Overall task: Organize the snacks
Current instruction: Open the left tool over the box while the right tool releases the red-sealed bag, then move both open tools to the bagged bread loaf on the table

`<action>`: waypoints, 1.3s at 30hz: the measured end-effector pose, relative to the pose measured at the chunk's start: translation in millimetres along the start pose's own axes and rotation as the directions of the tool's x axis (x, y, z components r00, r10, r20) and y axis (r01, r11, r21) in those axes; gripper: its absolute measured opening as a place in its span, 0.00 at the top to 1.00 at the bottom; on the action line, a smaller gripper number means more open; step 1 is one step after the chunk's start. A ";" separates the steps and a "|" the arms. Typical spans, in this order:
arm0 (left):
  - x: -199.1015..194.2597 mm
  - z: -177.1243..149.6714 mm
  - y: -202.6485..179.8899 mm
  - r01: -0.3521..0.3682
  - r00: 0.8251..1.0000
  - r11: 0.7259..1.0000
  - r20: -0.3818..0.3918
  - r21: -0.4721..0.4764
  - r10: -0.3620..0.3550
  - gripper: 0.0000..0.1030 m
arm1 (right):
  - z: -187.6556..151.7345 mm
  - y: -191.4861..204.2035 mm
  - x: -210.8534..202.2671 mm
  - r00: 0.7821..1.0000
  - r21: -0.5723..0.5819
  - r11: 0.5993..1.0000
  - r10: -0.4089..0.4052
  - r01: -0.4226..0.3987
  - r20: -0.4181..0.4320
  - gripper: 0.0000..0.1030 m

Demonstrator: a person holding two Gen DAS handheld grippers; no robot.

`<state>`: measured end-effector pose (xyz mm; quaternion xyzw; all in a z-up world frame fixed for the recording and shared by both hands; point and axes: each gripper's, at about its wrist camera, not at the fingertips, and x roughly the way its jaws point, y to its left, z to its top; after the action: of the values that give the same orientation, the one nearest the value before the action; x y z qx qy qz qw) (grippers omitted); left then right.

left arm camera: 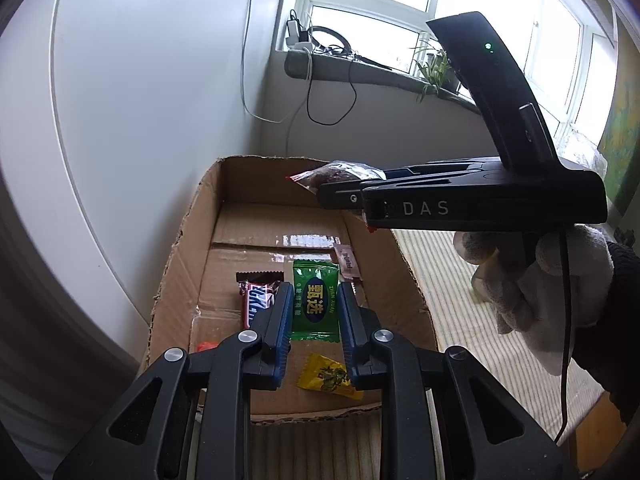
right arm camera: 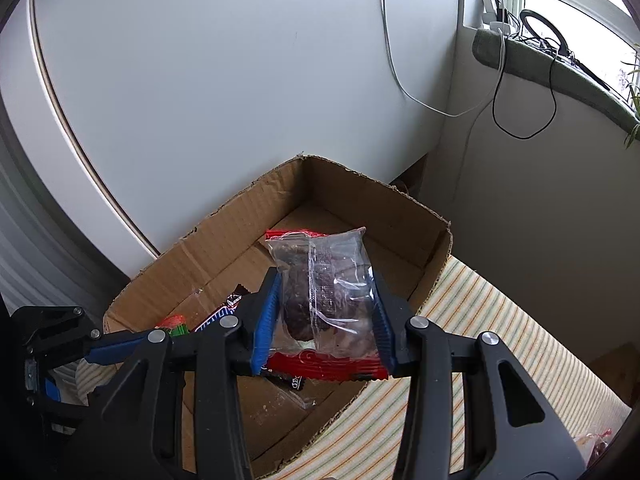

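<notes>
Striped cloth [right arm camera: 472,320] underlies an open cardboard box [right arm camera: 360,200]. Right gripper [right arm camera: 326,316] grasps a clear snack packet [right arm camera: 324,292] above the box. Left gripper [left arm camera: 310,320], clenched and empty, hovers over the box's green sachet [left arm camera: 314,304].

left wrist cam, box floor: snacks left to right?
Orange-red wrapper → Snickers bar → green candy packet → small pink packet. All lie in the cardboard box. The yellow candy is left out: it lies nearer, overlapping the green packet's span.
</notes>
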<state>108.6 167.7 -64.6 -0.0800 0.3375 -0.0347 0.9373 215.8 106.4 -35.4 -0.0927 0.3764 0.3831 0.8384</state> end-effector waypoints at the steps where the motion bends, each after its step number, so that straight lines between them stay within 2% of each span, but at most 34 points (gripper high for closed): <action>1: 0.7 0.2 0.6 -0.001 1.000 1.000 -0.001 -0.002 0.001 0.80 | 0.2 0.3 2.1 1.000 0.001 1.000 0.000 0.000 -0.002 0.58; 5: 2.3 1.3 1.3 -0.001 1.000 1.000 -0.002 -0.007 0.001 0.80 | 0.4 1.8 8.3 1.000 0.003 1.000 0.007 -0.007 -0.015 0.57; 6: 1.8 1.4 0.6 0.000 1.000 1.000 -0.003 -0.007 0.000 0.79 | 0.2 2.9 8.5 1.000 0.001 1.000 0.006 -0.006 -0.016 0.54; 7: 1.8 1.5 0.1 0.002 1.000 1.000 -0.006 -0.006 -0.002 0.79 | 0.0 4.4 8.5 1.000 -0.003 1.000 0.005 -0.005 -0.016 0.50; 9: 0.4 0.5 -0.9 -0.001 1.000 1.000 -0.009 -0.005 0.001 0.73 | 0.2 6.9 6.6 1.000 -0.007 1.000 0.009 -0.009 -0.007 0.32; 10: -0.2 0.2 -1.2 -0.001 1.000 1.000 -0.008 -0.005 0.001 0.70 | 0.3 7.7 4.8 1.000 -0.009 1.000 0.007 -0.007 0.000 0.31; 12: -1.5 0.2 -1.6 -0.005 1.000 1.000 -0.005 -0.006 0.005 0.60 | 0.7 8.6 1.5 1.000 -0.007 1.000 0.005 -0.005 0.007 0.30; 30: -19.7 2.7 -26.2 -0.008 1.000 1.000 0.024 0.026 0.007 0.60 | -10.4 0.9 -41.7 0.998 0.006 1.000 -0.026 0.026 0.050 0.27; 39: -23.6 1.1 -48.9 0.030 0.999 0.999 0.032 0.041 -0.032 0.60 | -43.8 -21.4 -84.2 0.996 0.073 0.997 -0.029 0.023 0.090 0.27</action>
<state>90.6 122.5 -40.5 -0.0669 0.3203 -0.0547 0.9434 170.8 24.1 -9.7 -0.0498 0.3502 0.3621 0.8624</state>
